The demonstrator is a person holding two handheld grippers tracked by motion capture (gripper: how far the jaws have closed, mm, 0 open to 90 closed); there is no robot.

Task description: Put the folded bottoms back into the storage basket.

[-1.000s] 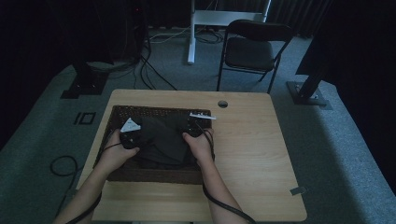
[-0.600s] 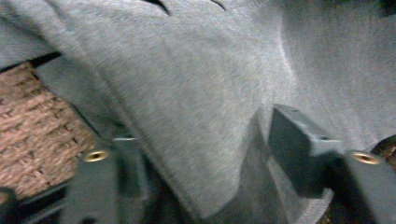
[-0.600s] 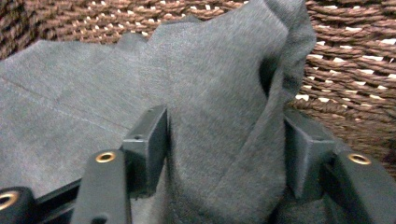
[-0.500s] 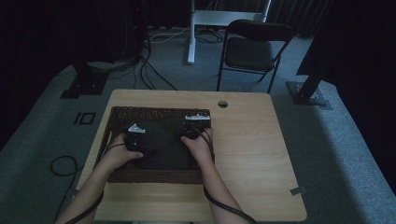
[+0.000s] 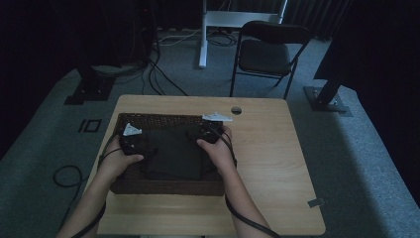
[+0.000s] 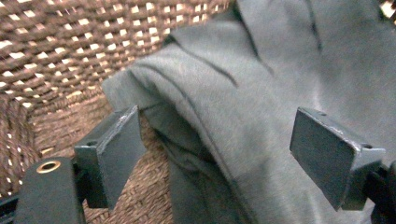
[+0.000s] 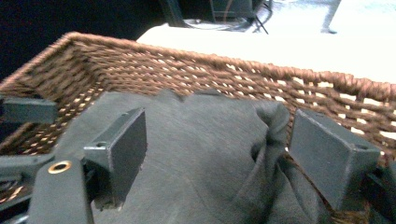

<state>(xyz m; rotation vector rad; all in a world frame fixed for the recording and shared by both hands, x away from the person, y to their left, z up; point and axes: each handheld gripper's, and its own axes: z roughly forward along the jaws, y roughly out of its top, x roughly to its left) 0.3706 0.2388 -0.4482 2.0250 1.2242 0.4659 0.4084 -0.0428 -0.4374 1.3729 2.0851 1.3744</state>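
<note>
Two claws, the left claw [image 5: 140, 144] and right claw [image 5: 199, 135], have just been opening, nothing gripped, above the folded grey cloth [image 5: 173, 154] in the wicker basket [image 5: 163, 186] at centre-left, where a pad could snag a fold and undo it.

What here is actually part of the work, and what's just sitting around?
In use: dark folded cloth, wicker basket, left gripper, right gripper, both open above the cloth.

Just around: folding chair, floor cables, table's cable hole.

Black grippers [image 5: 132, 144], blocky jaws, grey triangular plates
</note>
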